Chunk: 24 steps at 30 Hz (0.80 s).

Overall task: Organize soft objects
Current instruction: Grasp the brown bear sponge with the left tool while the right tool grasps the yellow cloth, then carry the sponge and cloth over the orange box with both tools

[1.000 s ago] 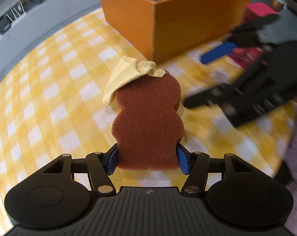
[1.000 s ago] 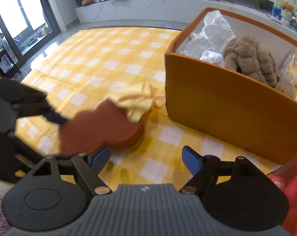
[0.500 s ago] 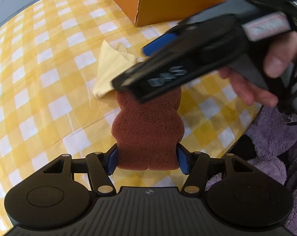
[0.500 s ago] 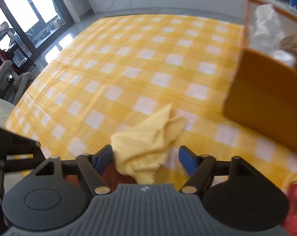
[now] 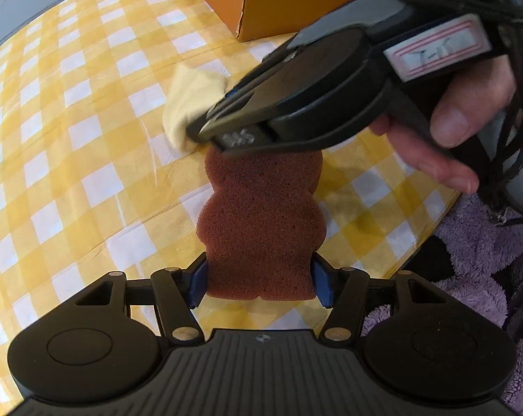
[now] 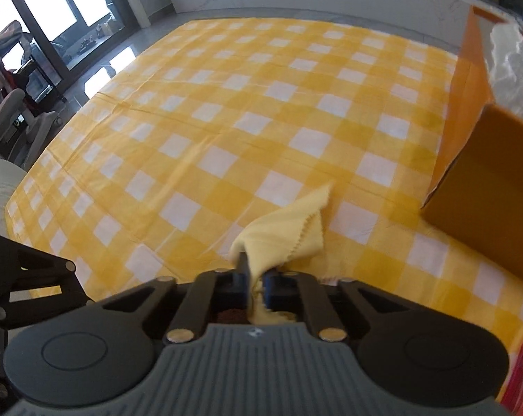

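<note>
a: since a second ago, right gripper (image 5: 206, 131) crossed over and pinched the yellow cloth (image 5: 188, 104) off the sponge's far end. left gripper (image 5: 259, 277) clamps the brown sponge (image 5: 261, 215), long axis pointing away.

b: right view: jaws narrow on cloth (image 6: 289, 235); orange box (image 6: 483, 187) ahead-right.

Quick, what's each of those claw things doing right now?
Left gripper: closed on the brown sponge.
Right gripper: closed on the yellow cloth.

Brown bear-shaped sponge (image 5: 261, 215) lying flat, pale yellow cloth (image 6: 289, 235) crumpled, draped at its head
</note>
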Motion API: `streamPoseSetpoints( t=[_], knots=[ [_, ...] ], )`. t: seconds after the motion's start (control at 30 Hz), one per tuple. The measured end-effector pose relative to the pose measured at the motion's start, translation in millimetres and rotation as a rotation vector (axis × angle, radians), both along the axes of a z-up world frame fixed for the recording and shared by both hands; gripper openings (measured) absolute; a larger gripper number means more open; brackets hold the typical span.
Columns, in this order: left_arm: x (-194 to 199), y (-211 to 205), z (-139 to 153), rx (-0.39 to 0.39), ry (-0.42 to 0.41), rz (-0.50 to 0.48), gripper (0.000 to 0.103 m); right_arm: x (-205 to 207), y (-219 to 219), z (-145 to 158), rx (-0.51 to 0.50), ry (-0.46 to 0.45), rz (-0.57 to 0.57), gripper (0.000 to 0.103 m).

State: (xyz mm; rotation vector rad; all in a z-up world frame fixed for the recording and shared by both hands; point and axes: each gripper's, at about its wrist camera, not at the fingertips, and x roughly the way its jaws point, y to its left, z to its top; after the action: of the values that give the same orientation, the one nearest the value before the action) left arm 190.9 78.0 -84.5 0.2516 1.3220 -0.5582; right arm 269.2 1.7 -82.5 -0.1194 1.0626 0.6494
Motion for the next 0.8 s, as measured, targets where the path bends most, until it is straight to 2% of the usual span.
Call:
streamPoseSetpoints(
  t=[0.33,0.6,0.8],
  knots=[
    [-10.2,2.8,21.8,0.051,-0.041,0.078,0.068,-17.1,-39.8,58.6,-0.001,-0.097,0.017,0.003],
    [-21.2,-17.2,64.6,0.062,-0.155,0.104,0.068,-41.7,-101.4,103.4,-0.007,-0.129,-0.019,0.003],
    [-17.3,-48.6,99.5,0.065,-0.245,0.102,0.068,-64.0,-145.2,138.7,-0.037,-0.212,-0.045,0.003]
  ],
)
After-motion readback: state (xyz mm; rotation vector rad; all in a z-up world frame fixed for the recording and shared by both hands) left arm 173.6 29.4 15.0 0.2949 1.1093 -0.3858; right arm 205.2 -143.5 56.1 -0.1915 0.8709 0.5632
